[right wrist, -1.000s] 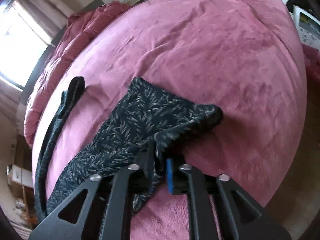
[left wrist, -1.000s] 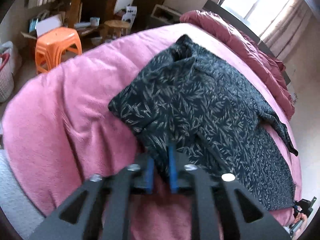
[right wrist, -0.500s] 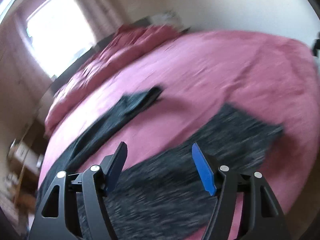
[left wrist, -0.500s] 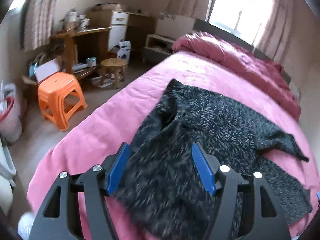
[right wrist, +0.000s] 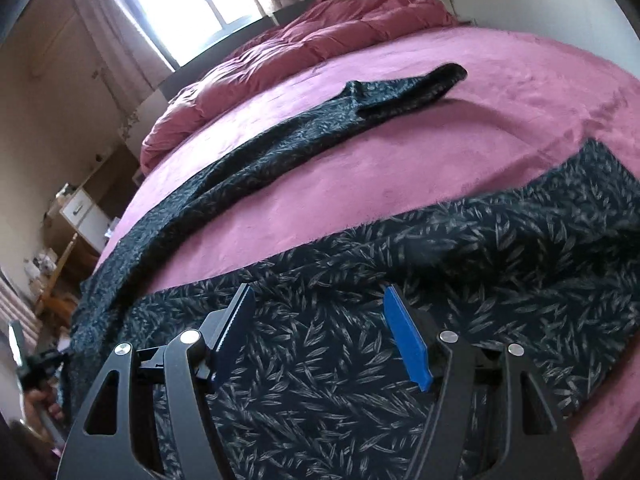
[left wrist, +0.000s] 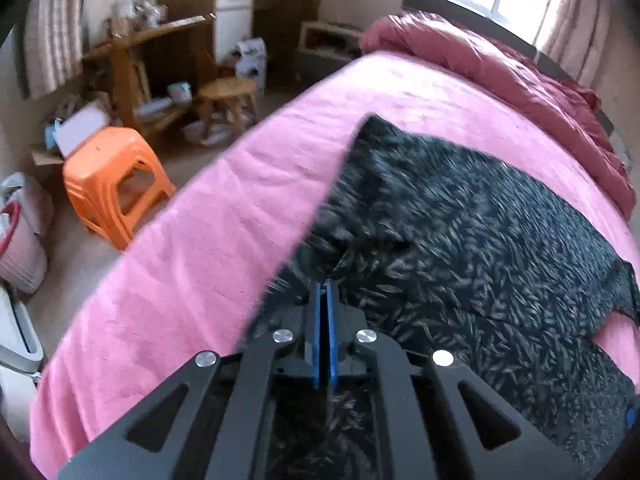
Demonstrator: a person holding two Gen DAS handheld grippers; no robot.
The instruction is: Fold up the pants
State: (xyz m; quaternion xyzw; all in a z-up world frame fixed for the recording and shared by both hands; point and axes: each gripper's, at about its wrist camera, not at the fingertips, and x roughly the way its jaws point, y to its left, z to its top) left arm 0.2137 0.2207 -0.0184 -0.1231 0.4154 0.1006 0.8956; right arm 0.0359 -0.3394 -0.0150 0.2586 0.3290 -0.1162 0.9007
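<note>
Dark navy pants with a pale leaf print lie spread on a pink bed. My left gripper is shut, its blue pads pressed together over the near edge of the pants; whether cloth is pinched between them I cannot tell. In the right wrist view the pants lie in front of me, one leg stretching away across the bed. My right gripper is open and empty just above the near leg.
A rumpled dark-pink duvet lies along the head of the bed under a window. Left of the bed stand an orange plastic stool, a wooden stool and a cluttered desk. A pink laundry basket stands at far left.
Both grippers let go of the pants and opened half a second ago. The left gripper has since shut at the near edge of the pants. The right stays open, lower over the leg.
</note>
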